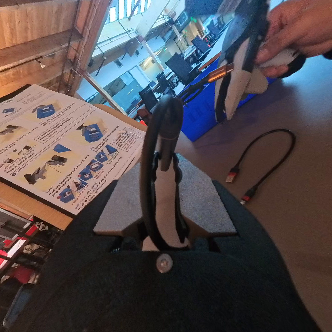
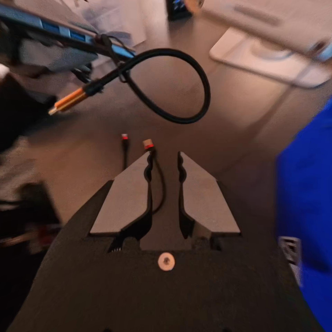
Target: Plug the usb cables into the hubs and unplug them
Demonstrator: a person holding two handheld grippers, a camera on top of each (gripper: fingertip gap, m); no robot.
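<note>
Holding a slim, rigid hub [image 1: 166, 136] edge-on, the left gripper [image 1: 166, 161] is clamped on its end. Below the hub, a light, floppy red-ended cable [image 1: 264, 158] lies on the table [image 1: 296, 233]; grasp its stiff plug [image 2: 148, 143]. The right gripper [image 2: 165, 156], half-open, carries nothing.

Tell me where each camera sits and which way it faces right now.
Left wrist view: on the left gripper, facing the room; it clamps the slim dark-grey hub; the right gripper and hand show.
Right wrist view: on the right gripper, aimed down at the grey table; its jaws stand open.
Shared: hub, red-tipped black cable, blue plastic box.
</note>
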